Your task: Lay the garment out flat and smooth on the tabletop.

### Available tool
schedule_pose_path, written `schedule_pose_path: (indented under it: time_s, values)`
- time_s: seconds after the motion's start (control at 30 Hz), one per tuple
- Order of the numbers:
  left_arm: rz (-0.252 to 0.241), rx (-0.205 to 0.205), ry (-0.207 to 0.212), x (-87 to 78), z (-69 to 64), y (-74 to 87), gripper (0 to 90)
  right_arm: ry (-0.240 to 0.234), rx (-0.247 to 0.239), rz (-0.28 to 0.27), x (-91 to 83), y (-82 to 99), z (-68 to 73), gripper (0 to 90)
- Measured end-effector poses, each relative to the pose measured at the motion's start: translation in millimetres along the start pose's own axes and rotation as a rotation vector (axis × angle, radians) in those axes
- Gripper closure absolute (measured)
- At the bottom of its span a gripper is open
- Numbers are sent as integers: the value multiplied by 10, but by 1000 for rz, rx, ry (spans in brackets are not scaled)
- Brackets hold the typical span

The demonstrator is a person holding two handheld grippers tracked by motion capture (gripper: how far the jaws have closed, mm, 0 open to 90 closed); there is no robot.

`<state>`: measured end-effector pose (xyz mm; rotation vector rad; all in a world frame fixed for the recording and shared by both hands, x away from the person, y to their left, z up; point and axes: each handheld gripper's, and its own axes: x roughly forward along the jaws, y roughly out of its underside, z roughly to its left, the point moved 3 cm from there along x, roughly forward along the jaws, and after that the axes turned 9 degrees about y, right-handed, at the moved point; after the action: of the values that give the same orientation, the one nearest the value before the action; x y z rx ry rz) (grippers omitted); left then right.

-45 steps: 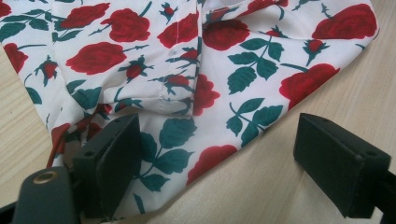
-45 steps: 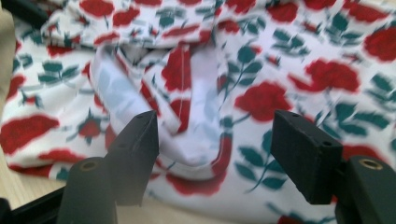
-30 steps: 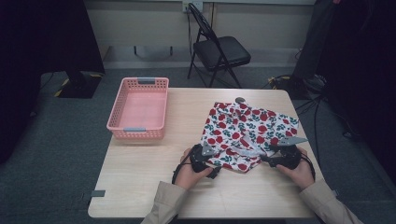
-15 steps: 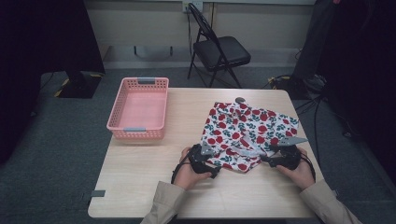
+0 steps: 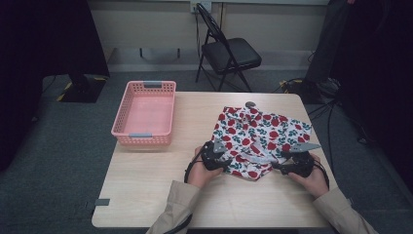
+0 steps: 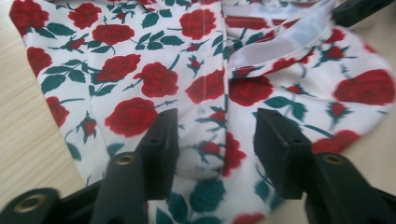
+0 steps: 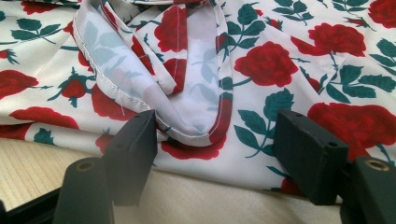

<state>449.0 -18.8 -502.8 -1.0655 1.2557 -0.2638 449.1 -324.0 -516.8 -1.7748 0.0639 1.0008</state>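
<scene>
The left gripper (image 6: 212, 135) has just been closing its jaws and now stands about half open astride a raised fold at the near edge of the white rose-printed fabric garment (image 5: 260, 136); the cloth sits between the jaws, but the pads do not visibly press on it yet. The right gripper (image 7: 219, 149) is spread wide at the same near edge, one jaw just beside a turned-over hem that shows the pale underside, with nothing pinched.

To do this grasp well, I judge the left jaws should finish closing on the fold so that they catch all its layers. The right gripper should take the doubled hem itself, not the single sheet below it, before either hand lifts.

The garment is thin woven cloth with red roses and green leaves, lying rumpled and partly folded on the right half of the pale wooden table (image 5: 160, 190), its stitched hem curled up near the person's hands. A pink plastic slatted basket (image 5: 145, 114) stands well apart at the table's left. A black folding chair (image 5: 229, 51) stands beyond the far edge.
</scene>
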Motion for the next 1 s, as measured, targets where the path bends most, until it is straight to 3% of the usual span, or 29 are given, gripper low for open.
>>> schedule_pose_path:
  time_s: [0.17, 0.23, 0.3, 0.57, 0.63, 0.83, 1.0]
  values:
    - [38, 10, -3, 70, 74, 16, 669, -1, 0, 0, 0, 0, -1, 301]
    - [45, 7, -17, 55, 95, 21, 769, -1, 0, 0, 0, 0, -2, 302]
    - [47, -2, -19, 22, 127, 25, 815, -1, -1, 0, 0, 0, -2, 302]
    - [26, -24, -83, -369, 331, 73, 853, -6, -1, -1, 0, 1, -6, 303]
    - [31, -38, -112, -461, 408, 133, 843, -6, -1, -1, -1, 1, -7, 303]
    - [43, -92, -140, -579, 552, 337, 813, -6, -1, -1, -1, 1, -8, 304]
    - [-28, -101, -164, -559, 488, 254, 476, -7, -1, -1, -1, 1, -8, 304]
